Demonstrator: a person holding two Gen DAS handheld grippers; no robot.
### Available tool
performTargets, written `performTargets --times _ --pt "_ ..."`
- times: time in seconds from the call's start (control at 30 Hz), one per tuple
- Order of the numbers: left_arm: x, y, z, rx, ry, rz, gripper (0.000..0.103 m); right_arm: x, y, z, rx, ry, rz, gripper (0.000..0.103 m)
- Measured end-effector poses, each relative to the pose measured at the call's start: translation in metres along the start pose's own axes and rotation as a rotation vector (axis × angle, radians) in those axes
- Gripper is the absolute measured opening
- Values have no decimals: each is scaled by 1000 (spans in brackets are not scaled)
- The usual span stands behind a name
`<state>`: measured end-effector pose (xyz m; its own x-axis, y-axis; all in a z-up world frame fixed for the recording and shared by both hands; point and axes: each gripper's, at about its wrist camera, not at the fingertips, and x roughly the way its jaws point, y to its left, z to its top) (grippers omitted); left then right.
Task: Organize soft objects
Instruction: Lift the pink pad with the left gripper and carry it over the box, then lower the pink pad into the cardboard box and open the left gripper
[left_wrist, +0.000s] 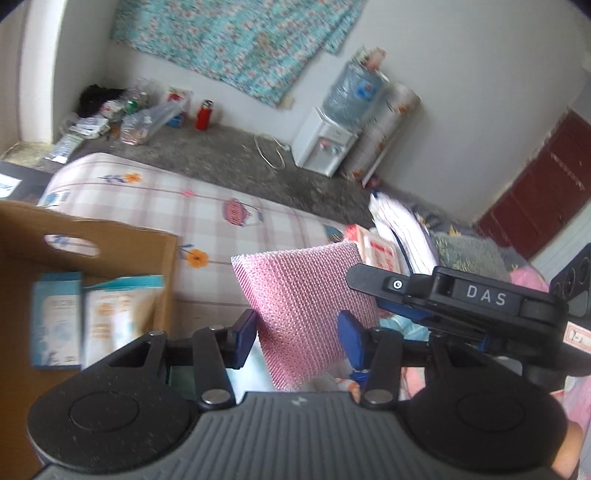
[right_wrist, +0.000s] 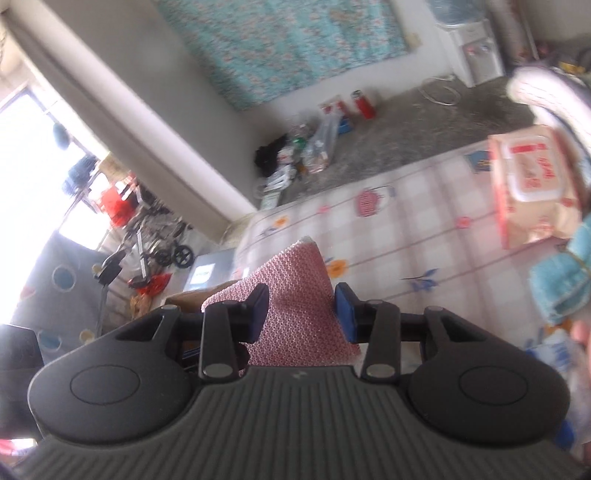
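Two tools share one item: a pink cloth (left_wrist: 303, 317) of waffle-knit weave, held off the bed between them. Left tool (left_wrist: 297, 332): jaws part-way apart, blue pads pressed on either side of the cloth's lower half, so it has hold of it. Right tool (right_wrist: 303, 314): likewise part closed, pads clamped on the same cloth, which rises in a soft peak between them; in the left view this tool reaches in from the right at the cloth's edge. Step in hand, by judgement: carrying or folding the cloth toward the cardboard box (left_wrist: 110, 236) at the left. To do it well, keep both grips even and the span between them taut enough that the fabric does not sag, and lower it flat rather than bunched. Materials: the cloth is thin, limp, finely textured, and likely to drape and slip if one side lets go. The box is stiff brown card with a cut handle slot; it already contains flat blue-and-white packets (left_wrist: 57, 317). The bed (left_wrist: 155, 199) has a smooth pink check sheet with printed flowers. A soft wipes packet (right_wrist: 532, 188) and a folded teal towel (right_wrist: 561, 273) lie on the bed nearby, apparently still to be sorted.
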<state>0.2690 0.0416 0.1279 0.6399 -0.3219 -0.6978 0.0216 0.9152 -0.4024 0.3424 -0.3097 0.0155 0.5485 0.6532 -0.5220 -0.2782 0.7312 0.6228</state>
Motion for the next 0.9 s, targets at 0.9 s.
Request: performTargets --times 0.9 --pt "-17 266 -19 -407 16 314 46 293 224 -61 -226 425 101 39"
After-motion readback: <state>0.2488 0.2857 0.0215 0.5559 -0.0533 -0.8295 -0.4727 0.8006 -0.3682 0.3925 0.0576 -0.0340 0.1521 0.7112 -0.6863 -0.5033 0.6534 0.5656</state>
